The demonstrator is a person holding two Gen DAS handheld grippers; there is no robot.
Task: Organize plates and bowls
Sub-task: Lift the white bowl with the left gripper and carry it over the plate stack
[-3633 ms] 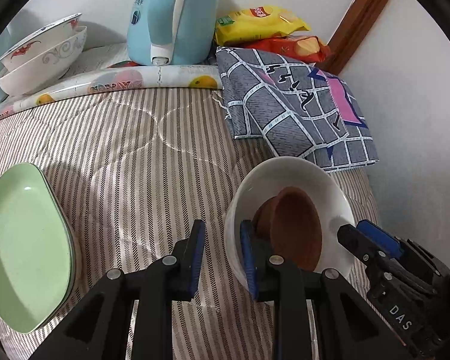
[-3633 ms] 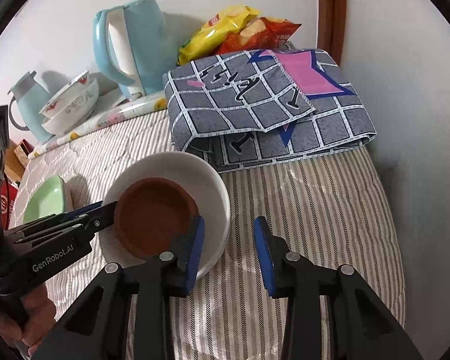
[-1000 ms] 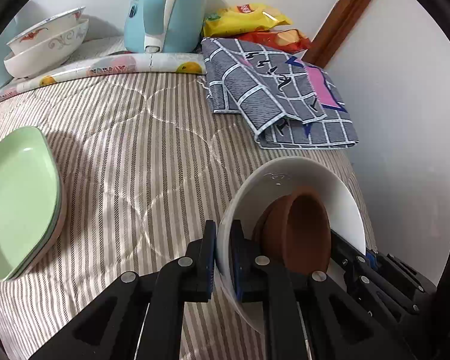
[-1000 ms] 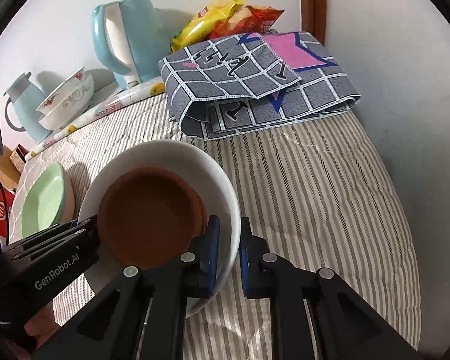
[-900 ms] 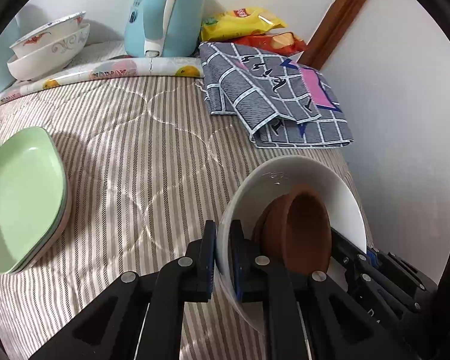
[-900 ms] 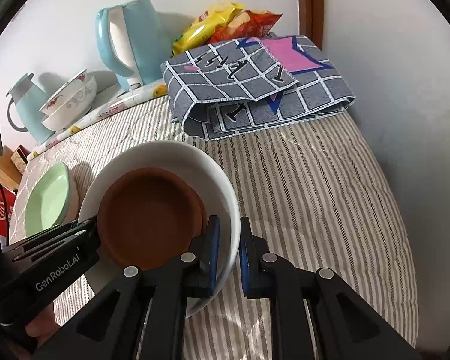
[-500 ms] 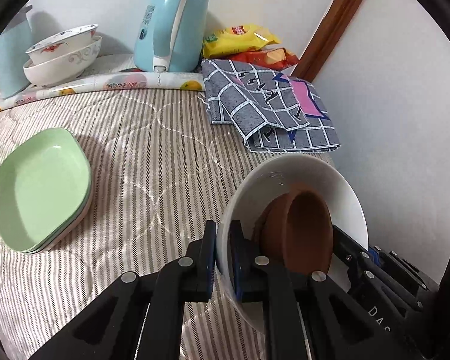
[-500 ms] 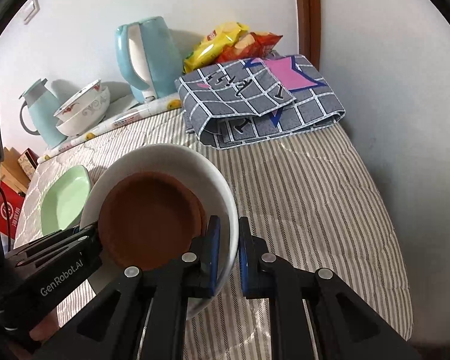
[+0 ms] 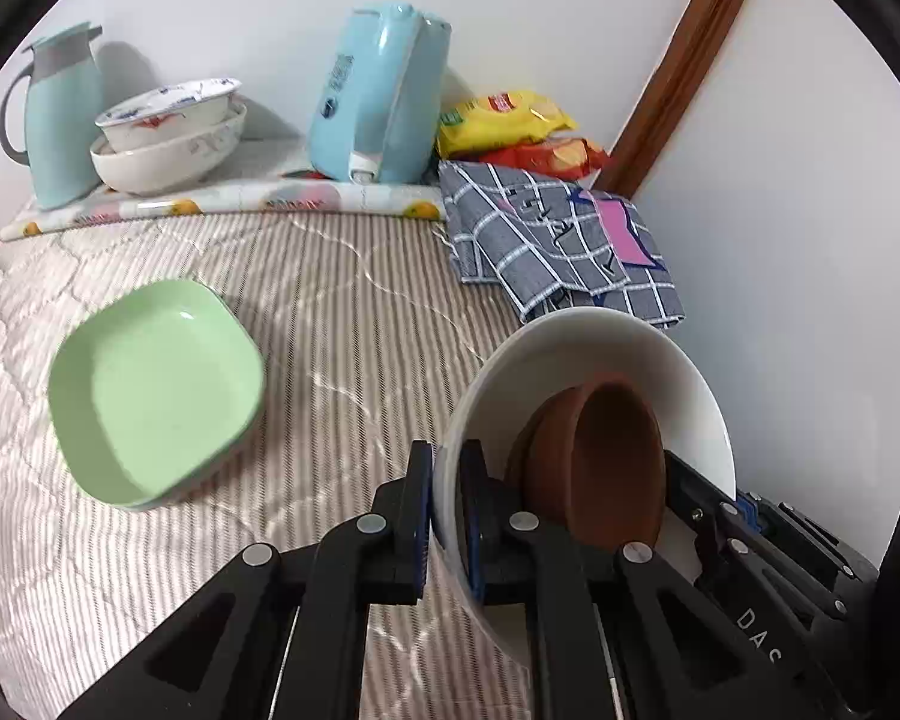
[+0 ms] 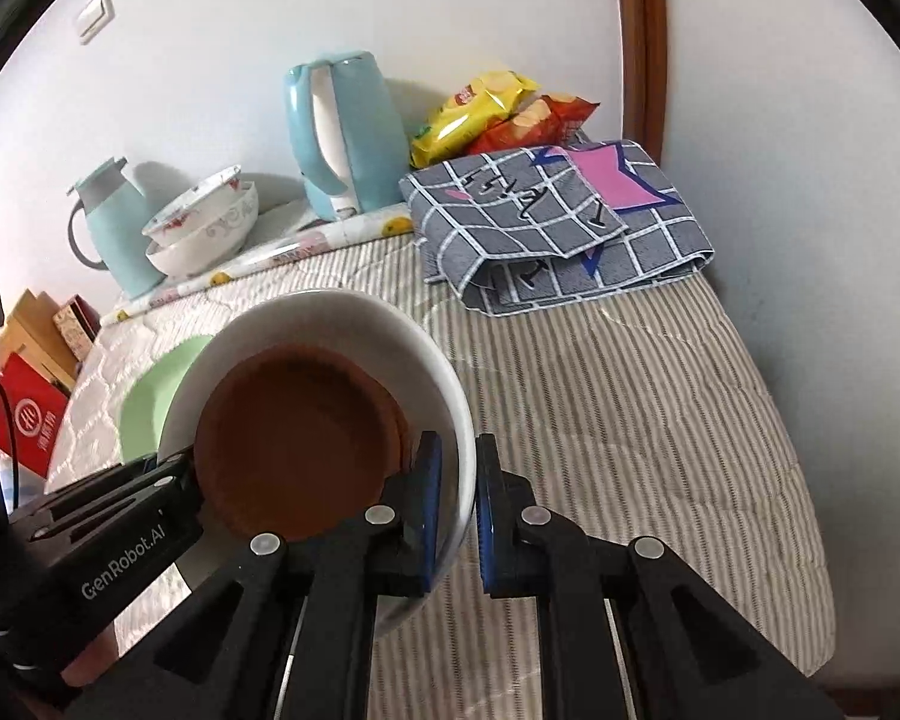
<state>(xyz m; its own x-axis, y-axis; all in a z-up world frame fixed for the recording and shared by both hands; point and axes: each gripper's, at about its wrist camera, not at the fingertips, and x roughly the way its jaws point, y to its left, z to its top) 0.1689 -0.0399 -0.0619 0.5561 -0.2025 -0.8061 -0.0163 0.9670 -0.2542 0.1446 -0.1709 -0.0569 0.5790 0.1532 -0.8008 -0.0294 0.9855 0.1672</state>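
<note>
A: Where is the white bowl right now?

B: It hangs over the striped quilt of the bed, close to the wall on the right, gripped from two sides. The left gripper has its jaws pinching the rim on one side, one blue pad inside the bowl and one outside. The right gripper does the same on the opposite rim, its jaws pressed onto the white wall.

A: And what sits inside it?

B: A brown bowl, smaller, nested in the white one. In the left wrist view it looks like two brown pieces stacked, but I cannot tell for sure.

A: Is the bowl level?

B: I cannot tell; each camera sees it at a different slant.

A: What else lies on the bed?

B: A stack of green plates rests on the quilt, well apart from the white bowl, to its left in the left wrist view. Along the far wall stands a light blue kettle, with two patterned bowls stacked one in the other beside it, and a pale blue jug just beyond those. All three stand on a fruit-printed mat. A folded grey checked cloth lies in the far corner, and snack bags, yellow and red, lean behind it
</note>
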